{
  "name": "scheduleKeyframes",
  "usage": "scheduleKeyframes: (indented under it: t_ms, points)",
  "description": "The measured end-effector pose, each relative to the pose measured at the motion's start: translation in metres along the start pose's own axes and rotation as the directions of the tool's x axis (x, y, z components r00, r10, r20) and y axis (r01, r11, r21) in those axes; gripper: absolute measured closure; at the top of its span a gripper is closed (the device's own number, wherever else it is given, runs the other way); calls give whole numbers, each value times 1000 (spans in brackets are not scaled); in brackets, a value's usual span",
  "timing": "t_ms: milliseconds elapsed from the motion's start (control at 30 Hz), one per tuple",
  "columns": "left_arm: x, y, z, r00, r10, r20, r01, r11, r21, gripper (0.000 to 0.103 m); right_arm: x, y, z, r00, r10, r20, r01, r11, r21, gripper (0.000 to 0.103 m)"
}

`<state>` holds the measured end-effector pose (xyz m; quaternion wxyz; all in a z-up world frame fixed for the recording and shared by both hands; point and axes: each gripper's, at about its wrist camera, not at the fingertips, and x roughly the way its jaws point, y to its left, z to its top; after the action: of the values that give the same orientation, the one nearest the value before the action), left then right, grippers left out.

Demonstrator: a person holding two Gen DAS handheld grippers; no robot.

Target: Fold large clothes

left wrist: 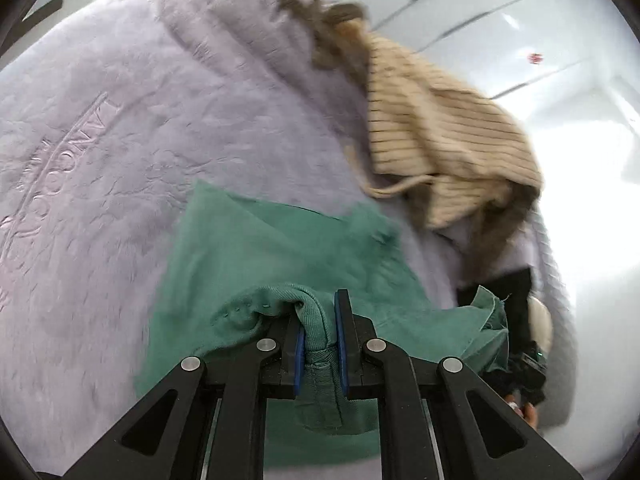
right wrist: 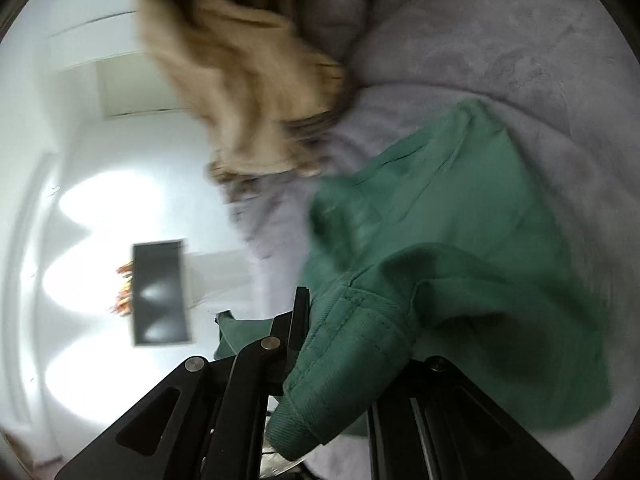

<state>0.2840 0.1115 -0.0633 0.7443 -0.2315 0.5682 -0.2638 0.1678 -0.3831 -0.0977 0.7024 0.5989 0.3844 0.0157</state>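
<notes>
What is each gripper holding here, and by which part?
Both grip the green garment. The left gripper pinches a bunched hem edge; the right gripper holds a thick stitched band, which hides its fingers.

Matt green twill cloth garment [left wrist: 256,248], plush lilac embossed fleece blanket [left wrist: 120,128], ribbed beige knit sweater [left wrist: 432,128], matt black plastic tool [left wrist: 320,344].
</notes>
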Motion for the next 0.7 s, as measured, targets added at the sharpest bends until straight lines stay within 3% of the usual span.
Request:
scheduleKeyframes:
  t_ms: [133, 267, 433, 500, 533, 567, 600, 700]
  points:
    - [57, 15, 4, 992, 123, -28, -123, 992, 25, 89, 41, -28, 27, 994, -106, -33, 106, 994, -1, 93]
    - [78, 19, 8, 986, 166, -9, -166, 985, 48, 89, 58, -54, 38, 995, -96, -18, 97, 995, 34, 92]
    - [65, 14, 11, 986, 167, 10, -168, 984, 63, 86, 54, -56, 39, 999, -37, -22, 38, 999, 39, 88]
    - [52, 3, 8, 984, 175, 33, -177, 980, 88, 71, 46, -47, 38, 1000, -15, -15, 16, 1000, 24, 70]
    - [44, -3, 8, 981, 183, 61, -189, 976, 105, 34, 41, -42, 36, 1000, -16, -11, 16, 1000, 9, 62]
    - [32, -9, 7, 971, 206, 118, -220, 969, 114, 9, 36, -34, 36, 1000, -23, -1, 23, 1000, -13, 43]
    - [20, -15, 8, 960, 213, 181, -237, 964, 122, 9, 31, -28, 35, 1000, -25, 16, 25, 999, -37, 36]
    - [11, -20, 16, 960, 208, 187, -238, 960, 150, 9, 15, -9, 36, 993, -85, 79, 94, 988, -119, 36]
